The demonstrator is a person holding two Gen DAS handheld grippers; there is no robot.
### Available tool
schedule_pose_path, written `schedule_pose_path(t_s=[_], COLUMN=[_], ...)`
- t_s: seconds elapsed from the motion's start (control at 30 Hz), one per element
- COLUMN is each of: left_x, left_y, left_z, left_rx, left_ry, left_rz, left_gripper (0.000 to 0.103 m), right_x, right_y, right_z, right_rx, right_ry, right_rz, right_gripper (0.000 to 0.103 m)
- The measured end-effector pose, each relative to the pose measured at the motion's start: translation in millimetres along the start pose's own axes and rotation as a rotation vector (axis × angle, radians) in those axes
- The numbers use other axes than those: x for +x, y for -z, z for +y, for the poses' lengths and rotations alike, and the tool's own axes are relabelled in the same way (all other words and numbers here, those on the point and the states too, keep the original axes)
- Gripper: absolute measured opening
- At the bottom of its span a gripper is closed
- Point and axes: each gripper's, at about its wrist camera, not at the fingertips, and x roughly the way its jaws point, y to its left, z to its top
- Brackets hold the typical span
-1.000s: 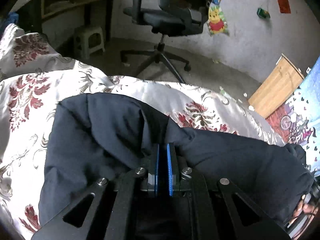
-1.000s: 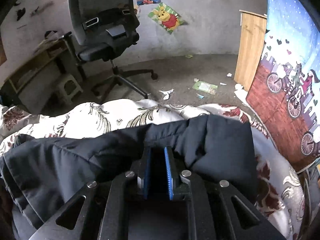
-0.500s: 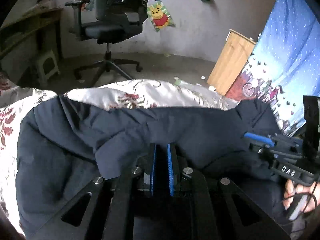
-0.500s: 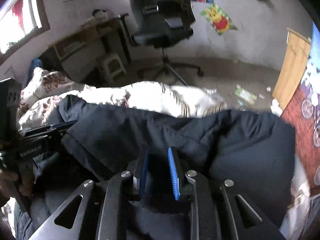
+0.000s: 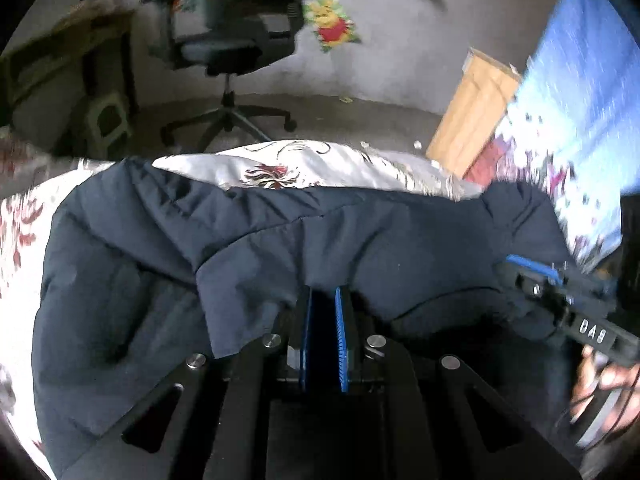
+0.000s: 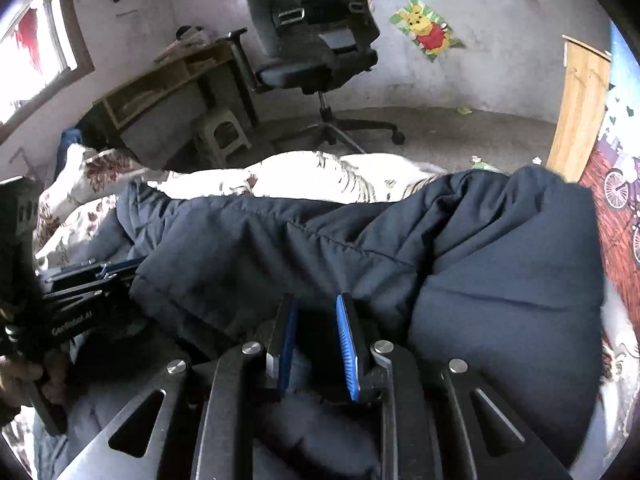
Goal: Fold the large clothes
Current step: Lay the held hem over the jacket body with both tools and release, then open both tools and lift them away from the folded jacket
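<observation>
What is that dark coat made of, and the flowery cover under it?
The dark coat looks like a padded jacket in smooth navy synthetic shell, perhaps nylon or polyester: matte, puffy, with stitched quilt lines and soft creases. The flowery cover looks like glossy, satin-like woven cloth, since its white ground shines in the light; the exact fibre can't be told.

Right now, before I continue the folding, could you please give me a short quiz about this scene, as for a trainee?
1. True or false: the dark jacket lies on a floral bedspread.
2. What stands on the floor beyond the bedspread? A) office chair B) ladder C) bicycle
3. Fill in: the left gripper has its jaws shut on the ___.
Key: 1 true; 2 A; 3 jacket.
</observation>
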Motion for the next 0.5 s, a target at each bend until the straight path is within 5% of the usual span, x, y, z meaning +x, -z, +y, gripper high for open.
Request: schedule_pose_path(t_s=[0.1, 0.17, 0.2, 0.27, 0.4, 0.5], left_x=[-27.2, -49.5, -60.9, -87.3, -125.9, -160.7], left_y=[-1.5, -0.9, -0.1, 2.5, 7.4, 13.7], left_z=[-0.3, -7.1, -11.2, -19.5, -31.7, -38.7], left_rx=[-0.048, -0.026, -0.009, 0.012, 0.014, -0.002], left_ry=[-0.019, -0.031, -0.043, -0.039, -0.047, -0.033], left_rz=[-0.023, -0.046, -0.060, -0.091, -0.122, -0.156], left_gripper=[0.011, 0.025, 0.037, 0.048, 0.060, 0.064], right_x=[-27.7, -49.7, -59.0, -83.0, -126.4, -158.3], right_y=[1.8, 3.3, 3.5, 6.6, 15.0, 25.5], right_z=[-2.9, -0.3, 2.1, 8.5, 28.7, 40.4], right_rx=[0.061, 0.092, 0.104, 0.120, 0.113, 0.108], right_ry=[0.004, 0.016, 0.022, 0.032, 0.058, 0.079], right_rz=[-0.048, -0.080, -0.093, -0.138, -0.187, -0.225], right_gripper=[0.020, 0.022, 0.029, 0.062, 0.065, 0.077])
